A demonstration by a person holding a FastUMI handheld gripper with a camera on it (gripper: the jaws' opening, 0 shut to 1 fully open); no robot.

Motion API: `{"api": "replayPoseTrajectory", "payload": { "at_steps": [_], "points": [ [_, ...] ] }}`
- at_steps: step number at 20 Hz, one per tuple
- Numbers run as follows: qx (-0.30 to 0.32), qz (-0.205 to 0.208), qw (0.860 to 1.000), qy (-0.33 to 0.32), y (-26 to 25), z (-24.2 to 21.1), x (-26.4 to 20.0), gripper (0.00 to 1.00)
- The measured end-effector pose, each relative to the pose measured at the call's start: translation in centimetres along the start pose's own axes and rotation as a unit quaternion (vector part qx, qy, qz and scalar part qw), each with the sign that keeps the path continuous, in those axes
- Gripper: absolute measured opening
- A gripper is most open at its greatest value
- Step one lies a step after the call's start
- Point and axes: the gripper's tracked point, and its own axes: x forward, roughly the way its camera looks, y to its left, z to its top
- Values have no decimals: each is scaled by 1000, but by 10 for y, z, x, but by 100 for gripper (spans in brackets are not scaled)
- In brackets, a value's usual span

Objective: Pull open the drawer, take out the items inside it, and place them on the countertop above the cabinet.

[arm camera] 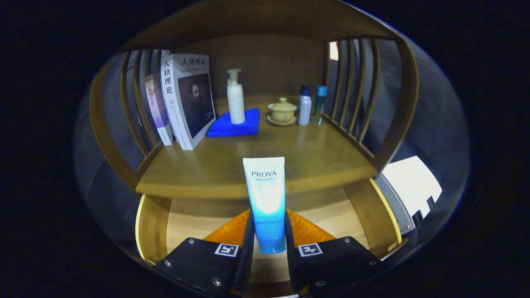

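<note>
1. Between the fingers (269, 248) a tube (265, 198) is held upright, cap end down, with both fingers pressed against its lower part; the gap is closed to the tube's width.
2. The tube is seen raised above the open drawer (151, 223), in front of the edge of the bench (323, 157) that tops the cabinet.
3. Further back on the bench are noted books (186, 99), a pump bottle (235, 97) on a blue cloth (248, 126), a lidded cup (282, 111) and two small bottles (310, 105).
4. The tube is judged light, with a soft, squeezable body and a smooth surface that may slip.
5. A hold near the stiffer cap end, as now, is judged sound; a hard squeeze higher up could dent it.
6. Bare bench just beyond the tube is judged suitable for placement.
</note>
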Motion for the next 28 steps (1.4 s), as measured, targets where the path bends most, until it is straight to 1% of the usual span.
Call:
{"api": "replayPoseTrajectory", "payload": {
  "at_steps": [2,6,9,12,13,16,20,21,23,24,25,27,28],
  "points": [
    [-1,2,1000,-18,5,19,17,38],
    [-6,20,999,-39,21,44,54,38],
    [-24,16,999,-36,19,49,79,38],
    [-28,19,999,-26,17,47,99,38],
    [-28,18,999,-33,15,52,90,38],
    [-30,27,998,-44,18,57,97,39],
    [-21,41,998,-36,20,52,111,44],
    [-18,46,998,-32,21,50,111,47],
    [-7,55,998,-42,23,53,109,49],
    [0,60,997,-55,24,60,105,51],
    [8,66,995,-70,28,65,101,64],
    [25,82,992,-97,32,76,78,89],
    [32,88,989,-113,33,82,64,93]
  ]
}}
